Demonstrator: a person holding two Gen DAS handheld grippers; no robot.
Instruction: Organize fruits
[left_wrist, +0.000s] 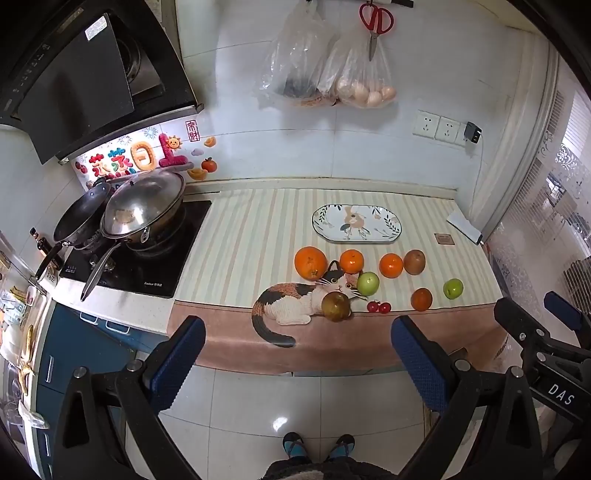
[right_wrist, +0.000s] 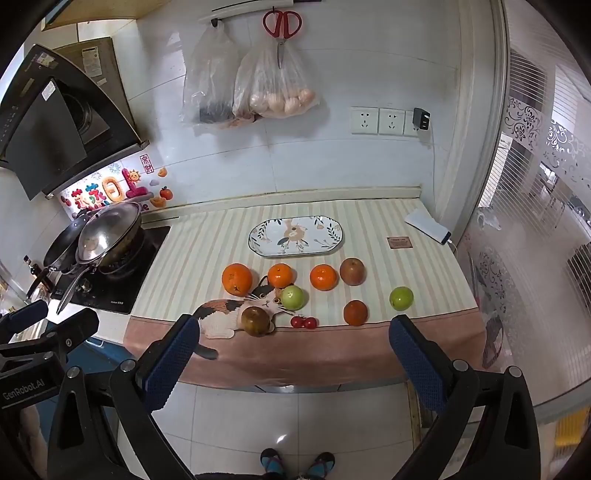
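Several fruits lie loose on a striped mat on the counter: a large orange (left_wrist: 310, 262) (right_wrist: 236, 279), two smaller oranges (left_wrist: 351, 261) (left_wrist: 390, 265), a brown fruit (left_wrist: 414, 261), two green apples (left_wrist: 368, 283) (left_wrist: 453, 288), a dark orange fruit (left_wrist: 421, 299), a brownish fruit (left_wrist: 335, 306) (right_wrist: 255, 321) and two cherries (left_wrist: 379, 307) (right_wrist: 303, 322). An empty oval patterned plate (left_wrist: 356, 223) (right_wrist: 295, 236) sits behind them. My left gripper (left_wrist: 297, 354) and right gripper (right_wrist: 293, 356) are both open and empty, held in front of the counter edge above the floor.
A stove with lidded pans (left_wrist: 142, 210) stands at the left. Bags of eggs (left_wrist: 364, 92) and scissors (left_wrist: 376, 22) hang on the wall. A white box (right_wrist: 428, 225) lies at the counter's back right. A glass partition (right_wrist: 535, 221) bounds the right side.
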